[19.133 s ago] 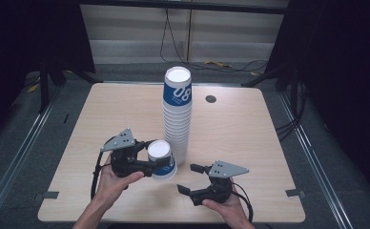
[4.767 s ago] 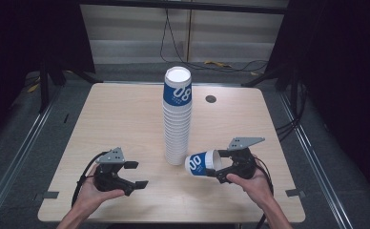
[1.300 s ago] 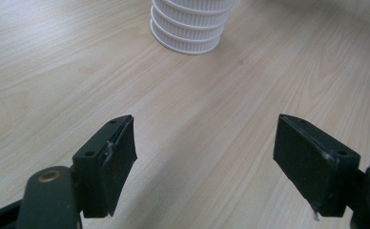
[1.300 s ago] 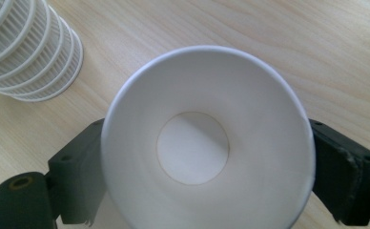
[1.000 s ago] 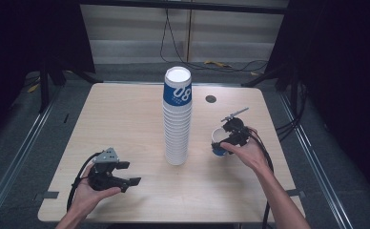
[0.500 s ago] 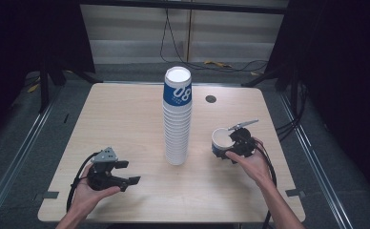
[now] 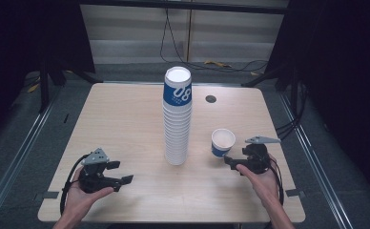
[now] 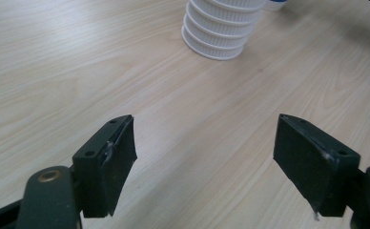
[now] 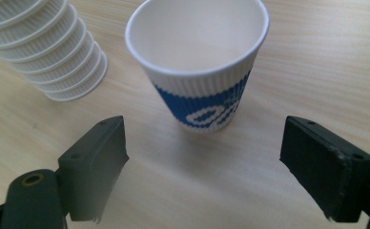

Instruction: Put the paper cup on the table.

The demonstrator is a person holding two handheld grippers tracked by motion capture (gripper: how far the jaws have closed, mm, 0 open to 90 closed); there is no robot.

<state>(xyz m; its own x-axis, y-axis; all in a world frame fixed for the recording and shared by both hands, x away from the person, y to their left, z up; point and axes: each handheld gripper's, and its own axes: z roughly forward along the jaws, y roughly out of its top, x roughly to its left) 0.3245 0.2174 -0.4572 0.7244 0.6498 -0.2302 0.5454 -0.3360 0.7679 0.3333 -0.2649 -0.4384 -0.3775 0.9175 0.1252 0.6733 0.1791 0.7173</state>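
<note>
right gripper [image 9: 204, 167]: jaws wide apart, empty | cup [image 9: 200, 62]: upright on desk [image 9: 316, 62], just ahead of right jaws, untouched | stack [image 9: 45, 52]: beyond its left jaw | left gripper [image 8: 204, 167]: jaws apart, empty, stack far ahead

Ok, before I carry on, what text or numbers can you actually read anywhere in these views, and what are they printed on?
"08": large white numerals on the blue band of the top cup of the cup stack.
Small white print under that "08": too small to read.
White print on the blue band of the single cup standing upright on the table: curved away in the right gripper view, unreadable.
</note>
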